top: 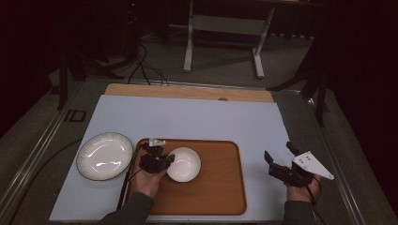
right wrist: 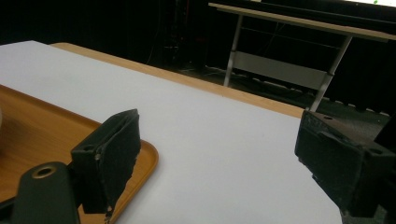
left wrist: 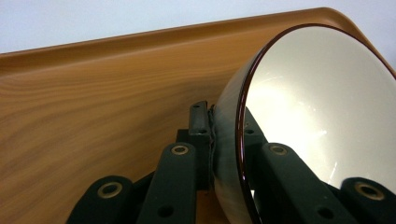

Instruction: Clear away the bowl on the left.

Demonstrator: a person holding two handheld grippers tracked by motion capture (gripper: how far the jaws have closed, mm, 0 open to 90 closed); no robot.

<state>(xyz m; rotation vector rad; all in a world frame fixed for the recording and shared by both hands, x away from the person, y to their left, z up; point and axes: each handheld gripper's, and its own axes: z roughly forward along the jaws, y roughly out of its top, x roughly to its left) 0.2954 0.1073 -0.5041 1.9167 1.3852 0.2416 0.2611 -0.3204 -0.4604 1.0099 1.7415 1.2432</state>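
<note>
Left gripper view shows the two black jaws closed on the near rim of a small white bowl (left wrist: 322, 107), one jaw on the outer wall and the other inside, so that the dark red edge line runs between them. The bowl is tilted up on its side there, its hollow turned to the right of that view, and behind it is the grain of the wooden tray (left wrist: 93, 93). From the high view, the left gripper (top: 162, 160) meets the bowl (top: 184, 164) at its left edge, and the bowl lies over the left half of the tray (top: 220, 187); whether its far side touches the tray bottom I cannot tell, as the light is weak. A larger white plate (top: 104, 155) with a dark rim sits on the white table sheet (top: 187, 117) just beside the tray, to the left, so it is the left hand that is nearer to it. The right gripper (top: 281, 161) is well apart, off the right edge of the tray, with its jaws wide and nothing between them. Both forearms are cut off at the bottom.
</note>
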